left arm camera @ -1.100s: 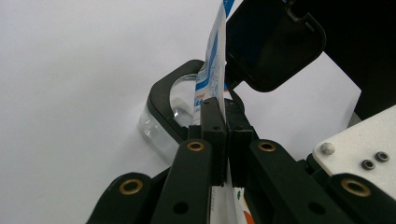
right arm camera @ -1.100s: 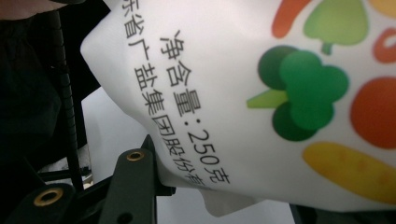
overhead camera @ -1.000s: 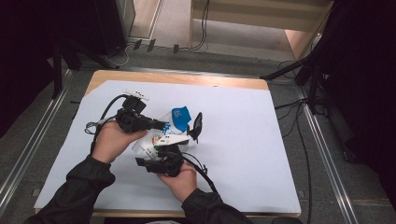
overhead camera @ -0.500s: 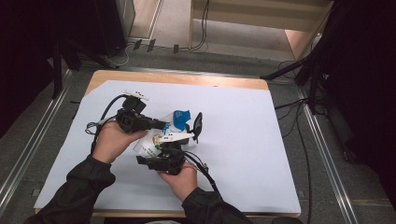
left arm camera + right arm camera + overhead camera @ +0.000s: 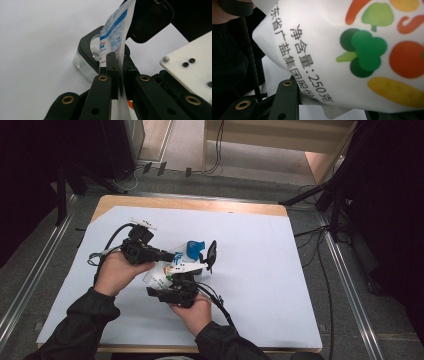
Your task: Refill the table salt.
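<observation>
- One white plastic pouch (image 5: 167,270) is held above the worktop (image 5: 260,285), near its middle and just in front of the person's two hands.
- In the right gripper view the pouch (image 5: 352,50) bears black Chinese print that includes "净含量:250克", a net weight of 250 grams; a second line below it is cut off and cannot be read whole.
- Beside that print are vegetable drawings: green broccoli, a red round, a yellow shape, and orange and red pieces at the top edge.
- In the left gripper view the pouch's thin edge (image 5: 117,42) shows a blue band with white hexagon badges and small blue writing, too small to read.
- The left tool (image 5: 172,256) is clenched on the pouch's flat edge, its two black jaws pressed on either side of the film.
- The right tool (image 5: 202,265) grasps the pouch from the near side; one black jaw lies against the pouch's underside in its own view.
- Two hands, two tools and one pouch are in use; a pale sheet covers the worktop under the pouch.
</observation>
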Available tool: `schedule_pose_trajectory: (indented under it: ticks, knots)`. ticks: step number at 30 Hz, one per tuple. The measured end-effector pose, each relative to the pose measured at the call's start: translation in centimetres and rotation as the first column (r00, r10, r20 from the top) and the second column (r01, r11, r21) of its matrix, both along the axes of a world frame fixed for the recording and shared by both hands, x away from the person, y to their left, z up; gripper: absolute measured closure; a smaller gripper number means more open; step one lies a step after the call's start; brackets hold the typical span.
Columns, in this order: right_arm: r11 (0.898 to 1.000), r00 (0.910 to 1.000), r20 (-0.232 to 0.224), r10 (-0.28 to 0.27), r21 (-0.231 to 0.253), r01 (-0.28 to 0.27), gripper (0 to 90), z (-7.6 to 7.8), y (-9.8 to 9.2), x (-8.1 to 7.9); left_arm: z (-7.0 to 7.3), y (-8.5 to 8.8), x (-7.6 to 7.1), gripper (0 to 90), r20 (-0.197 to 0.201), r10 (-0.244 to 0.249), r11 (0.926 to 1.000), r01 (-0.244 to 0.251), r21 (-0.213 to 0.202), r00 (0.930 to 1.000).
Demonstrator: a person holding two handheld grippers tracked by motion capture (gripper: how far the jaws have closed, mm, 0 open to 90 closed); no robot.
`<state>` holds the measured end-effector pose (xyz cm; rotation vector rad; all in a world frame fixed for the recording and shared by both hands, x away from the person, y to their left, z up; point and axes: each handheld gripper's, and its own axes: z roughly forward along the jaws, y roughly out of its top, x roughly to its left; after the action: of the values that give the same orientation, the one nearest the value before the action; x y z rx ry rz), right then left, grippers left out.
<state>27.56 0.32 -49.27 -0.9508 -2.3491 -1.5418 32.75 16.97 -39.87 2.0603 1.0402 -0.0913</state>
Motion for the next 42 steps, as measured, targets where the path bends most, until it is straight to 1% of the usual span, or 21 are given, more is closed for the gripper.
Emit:
schedule_pose_trajectory:
  ticks: [3, 7, 12, 14, 16, 21, 22, 26, 30, 36, 39, 42]
  knots:
    - [1.0, 0.9997, 0.024, 0.011, -0.009, -0.011, 60.1, 0.12, 0.07, -0.1, 0.08, 0.06, 0.0, 89.8, 0.003, 0.007, 1.0, -0.007, 0.004, 1.0]
    - [0.999, 0.9974, 0.07, 0.019, -0.03, -0.017, 58.4, 0.33, 0.37, -0.47, 0.13, 0.24, 0.05, 90.0, 0.003, 0.013, 0.9999, -0.013, 0.002, 0.9999]
    - [1.0, 0.9982, 0.059, 0.012, -0.023, -0.011, 61.0, 0.36, 0.28, -0.4, 0.17, 0.17, 0.06, 90.0, 0.008, 0.014, 0.9999, -0.014, -0.003, 0.9999]
    - [1.0, 0.9989, 0.046, 0.009, -0.008, -0.009, 61.7, 0.42, 0.13, -0.25, 0.26, 0.19, 0.04, 89.7, 0.006, 0.019, 0.9997, -0.018, -0.014, 0.9998]
    - [1.0, 0.9992, 0.04, 0.007, 0.002, -0.007, 61.9, 0.47, 0.05, -0.17, 0.32, 0.24, 0.05, 89.2, 0.01, 0.016, 0.9998, -0.016, -0.014, 0.9998]
    - [1.0, 0.9998, 0.02, 0.009, 0.018, -0.01, 62.2, 0.45, 0.02, -0.14, 0.31, 0.36, 0.05, 86.9, 0.0, 0.006, 0.9999, -0.006, -0.013, 1.0]
    - [1.0, 0.9998, 0.017, 0.007, 0.019, -0.007, 62.2, 0.45, 0.0, -0.14, 0.3, 0.44, 0.07, 86.6, -0.005, 0.002, 0.9998, -0.003, -0.021, 1.0]
    - [1.0, 1.0, 0.008, -0.004, 0.028, 0.003, 62.2, 0.52, -0.18, 0.0, 0.41, 0.53, 0.0, 87.1, -0.003, 0.009, 0.9998, -0.009, -0.019, 1.0]
    - [1.0, 1.0, 0.008, -0.001, 0.016, 0.001, 62.2, 0.43, -0.13, 0.0, 0.34, 0.4, -0.02, 88.6, -0.007, 0.004, 1.0, -0.004, -0.003, 1.0]
    - [1.0, 0.9998, 0.019, 0.003, 0.011, -0.003, 61.9, 0.45, -0.07, -0.03, 0.37, 0.4, -0.07, 88.9, 0.0, 0.004, 1.0, -0.004, -0.001, 1.0]
    - [1.0, 0.9995, 0.03, 0.009, 0.004, -0.009, 60.4, 0.46, 0.0, -0.09, 0.39, 0.41, -0.1, 89.6, 0.002, 0.002, 1.0, -0.002, 0.002, 1.0]
    - [1.0, 0.9986, 0.052, 0.012, -0.016, -0.011, 59.1, 0.51, 0.22, -0.29, 0.42, 0.38, -0.16, 90.0, 0.003, 0.007, 0.9999, -0.007, 0.009, 1.0]
